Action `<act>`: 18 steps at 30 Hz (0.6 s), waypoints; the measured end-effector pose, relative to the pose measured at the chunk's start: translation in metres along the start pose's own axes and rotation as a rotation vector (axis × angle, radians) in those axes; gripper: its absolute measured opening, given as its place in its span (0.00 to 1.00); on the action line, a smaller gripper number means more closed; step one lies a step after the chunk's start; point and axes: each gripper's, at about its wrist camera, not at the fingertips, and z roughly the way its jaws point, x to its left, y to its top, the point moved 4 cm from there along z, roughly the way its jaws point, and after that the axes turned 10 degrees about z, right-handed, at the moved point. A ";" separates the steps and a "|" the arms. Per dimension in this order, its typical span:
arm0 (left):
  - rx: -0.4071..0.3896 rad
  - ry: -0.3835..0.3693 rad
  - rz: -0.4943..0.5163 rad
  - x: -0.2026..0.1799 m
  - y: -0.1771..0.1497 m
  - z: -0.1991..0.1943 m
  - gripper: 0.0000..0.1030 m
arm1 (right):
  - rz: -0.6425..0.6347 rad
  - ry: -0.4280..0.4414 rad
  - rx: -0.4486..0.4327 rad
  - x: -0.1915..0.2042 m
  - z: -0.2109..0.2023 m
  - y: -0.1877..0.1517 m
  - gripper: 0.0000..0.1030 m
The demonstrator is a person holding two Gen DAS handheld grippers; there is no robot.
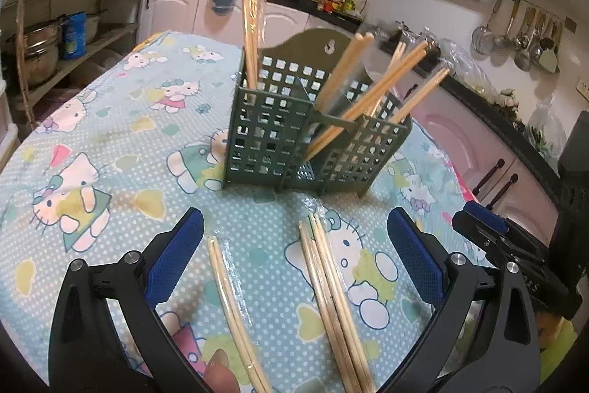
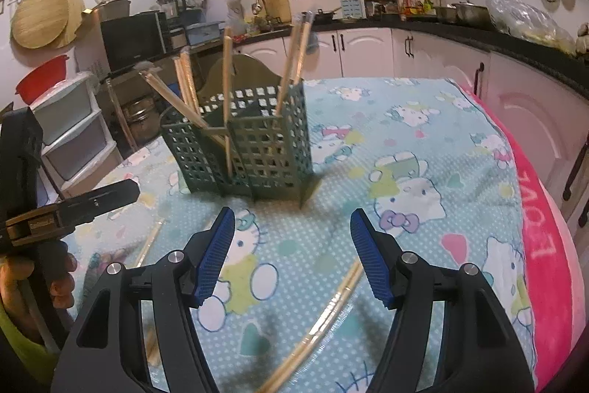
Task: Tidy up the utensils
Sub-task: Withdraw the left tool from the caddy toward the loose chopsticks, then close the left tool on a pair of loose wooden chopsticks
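A dark green slotted utensil holder (image 1: 272,131) (image 2: 257,150) stands upright on the table, with several wooden chopsticks (image 1: 386,80) leaning in its compartments. More plastic-wrapped chopsticks lie flat on the cloth: a thin pair (image 1: 235,312) and a thicker bundle (image 1: 335,301), both below my left gripper (image 1: 294,214). That gripper is open and holds nothing. My right gripper (image 2: 292,212) is also open and empty, and hovers just in front of the holder. One wrapped pair (image 2: 324,319) lies under it, running beneath its right finger. Both grippers point down at the table.
The table wears a light blue cartoon-cat cloth (image 1: 110,142), with a pink towel (image 2: 545,245) along its right edge. A hand (image 2: 55,282) holds the left gripper's handle. Kitchen cabinets, counters and shelves with pots ring the table.
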 end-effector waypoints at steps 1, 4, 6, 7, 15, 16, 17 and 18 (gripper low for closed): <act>0.003 0.000 0.002 -0.001 -0.001 0.001 0.89 | 0.006 -0.004 0.005 -0.003 0.000 -0.002 0.61; 0.018 -0.006 0.009 -0.004 -0.003 0.007 0.89 | 0.014 -0.017 0.016 -0.008 0.002 -0.005 0.61; 0.032 -0.013 0.017 -0.006 -0.006 0.010 0.89 | 0.018 -0.028 0.028 -0.012 0.003 -0.009 0.61; 0.037 -0.016 0.020 -0.007 -0.006 0.012 0.89 | 0.020 -0.034 0.034 -0.013 0.004 -0.011 0.61; 0.108 -0.034 0.035 -0.013 -0.014 0.036 0.89 | 0.035 -0.063 0.090 -0.026 0.014 -0.022 0.61; 0.124 -0.041 0.032 -0.013 -0.016 0.041 0.89 | 0.034 -0.071 0.100 -0.028 0.016 -0.022 0.61; 0.133 -0.043 0.028 -0.013 -0.017 0.043 0.88 | 0.034 -0.078 0.110 -0.029 0.018 -0.023 0.61; 0.145 -0.048 0.018 -0.012 -0.019 0.047 0.86 | 0.035 -0.085 0.118 -0.030 0.020 -0.024 0.61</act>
